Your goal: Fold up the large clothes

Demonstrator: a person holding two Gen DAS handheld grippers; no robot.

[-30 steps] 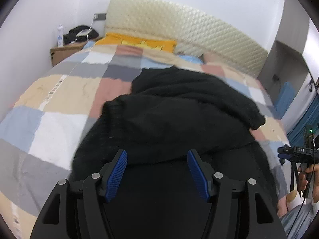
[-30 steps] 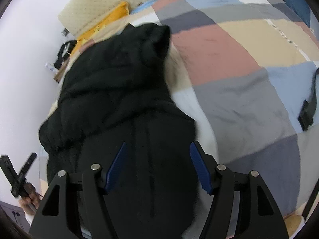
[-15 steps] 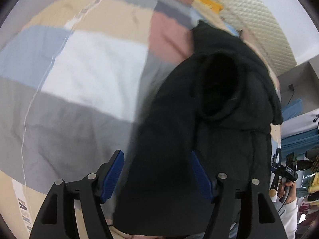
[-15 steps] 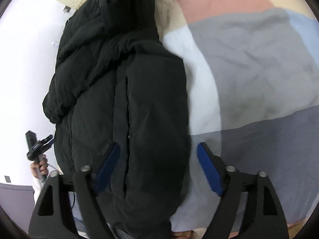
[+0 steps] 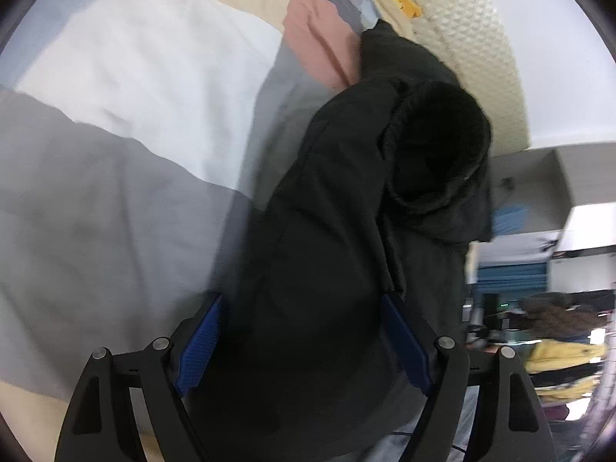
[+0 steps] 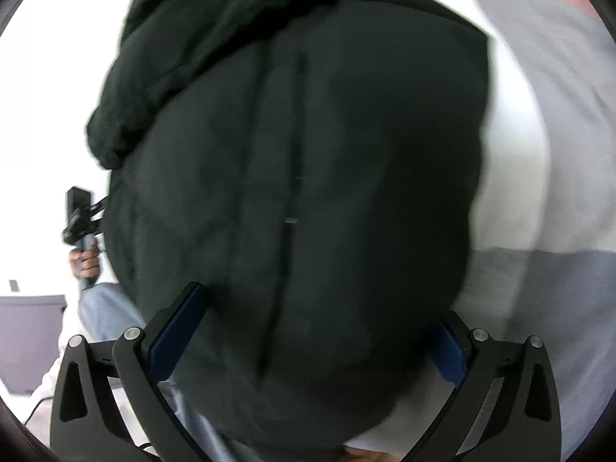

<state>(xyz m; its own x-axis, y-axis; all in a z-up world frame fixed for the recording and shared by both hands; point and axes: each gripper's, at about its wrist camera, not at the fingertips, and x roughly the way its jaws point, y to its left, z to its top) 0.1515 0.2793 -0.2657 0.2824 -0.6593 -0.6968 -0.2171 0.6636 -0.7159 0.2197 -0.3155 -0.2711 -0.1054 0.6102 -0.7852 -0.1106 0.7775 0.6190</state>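
Left wrist view shows our left gripper (image 5: pixel 304 340) spread wide, its blue pads either side of the black jacket (image 5: pixel 346 250) without pinching it. The jacket lies lengthwise on the patchwork bedspread (image 5: pixel 127 123), its hem end at the near edge of the bed and its hood (image 5: pixel 435 146) pointing toward the padded headboard (image 5: pixel 473 46). From the right wrist view, our right gripper (image 6: pixel 308 340) is also wide open, straddling the jacket's lower body where the zipper (image 6: pixel 288 208) runs up the middle. We judge both tools are poised at the hem so that we can take it at two places and carry it up toward the hood in one fold.
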